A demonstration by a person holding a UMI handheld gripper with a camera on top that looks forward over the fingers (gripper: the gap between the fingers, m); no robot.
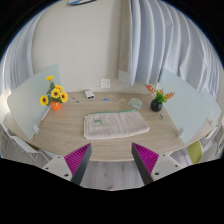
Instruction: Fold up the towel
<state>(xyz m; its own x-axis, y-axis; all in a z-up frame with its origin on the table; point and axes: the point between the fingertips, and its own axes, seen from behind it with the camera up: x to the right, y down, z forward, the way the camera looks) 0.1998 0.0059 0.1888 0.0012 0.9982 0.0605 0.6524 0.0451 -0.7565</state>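
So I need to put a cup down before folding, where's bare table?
Bare table lies between the sunflower pot and the towel, and ahead of the open gripper. It is crowded behind the towel, toward the dark vase.

one towel [115,124], two flower pots [54,98], one table [60,135]

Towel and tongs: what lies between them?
In the gripper view, only bare tabletop lies between the open tongs and the towel; nothing stands in that stretch.
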